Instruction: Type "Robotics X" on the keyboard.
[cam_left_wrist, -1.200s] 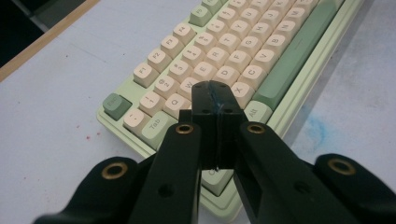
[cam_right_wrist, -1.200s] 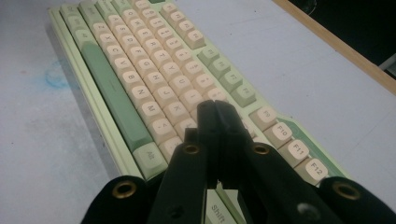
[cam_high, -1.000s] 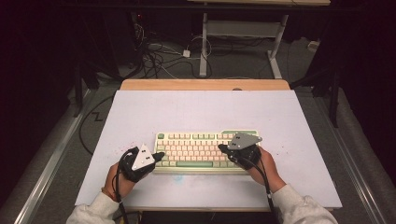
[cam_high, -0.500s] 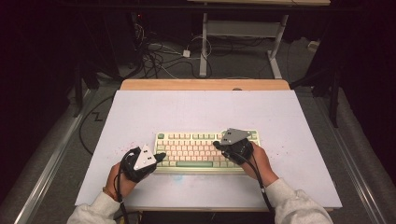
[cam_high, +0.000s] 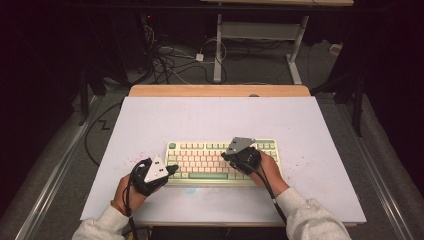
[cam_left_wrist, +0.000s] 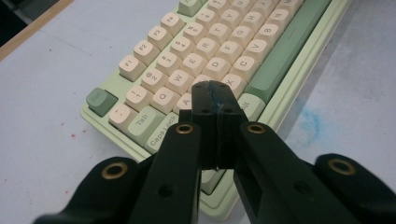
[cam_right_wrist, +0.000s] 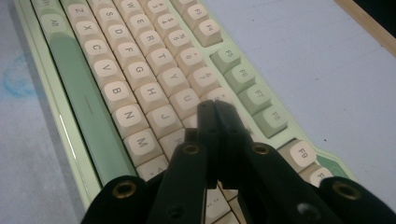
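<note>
A pale green keyboard (cam_high: 200, 152) with cream and green keys lies at the front middle of the white table. My left gripper (cam_high: 175, 169) is shut and empty, with its tips over the keyboard's left end. In the left gripper view the shut tips (cam_left_wrist: 215, 93) hover above the A and Z keys of the keyboard (cam_left_wrist: 224, 42). My right gripper (cam_high: 226, 156) is also shut with nothing in it, over the right half of the keys. In the right gripper view its tips (cam_right_wrist: 215, 109) sit just above the keys near J and U of the keyboard (cam_right_wrist: 116, 70).
The white table top (cam_high: 215, 117) has a wooden far edge (cam_high: 220, 90). A faint blue smudge (cam_high: 189, 190) marks the surface in front of the keyboard. Cables (cam_high: 170, 60) and desk legs (cam_high: 218, 47) lie on the floor beyond the table.
My right gripper has slid left along the keyboard, from its right end toward the middle keys. The left gripper has stayed in place.
</note>
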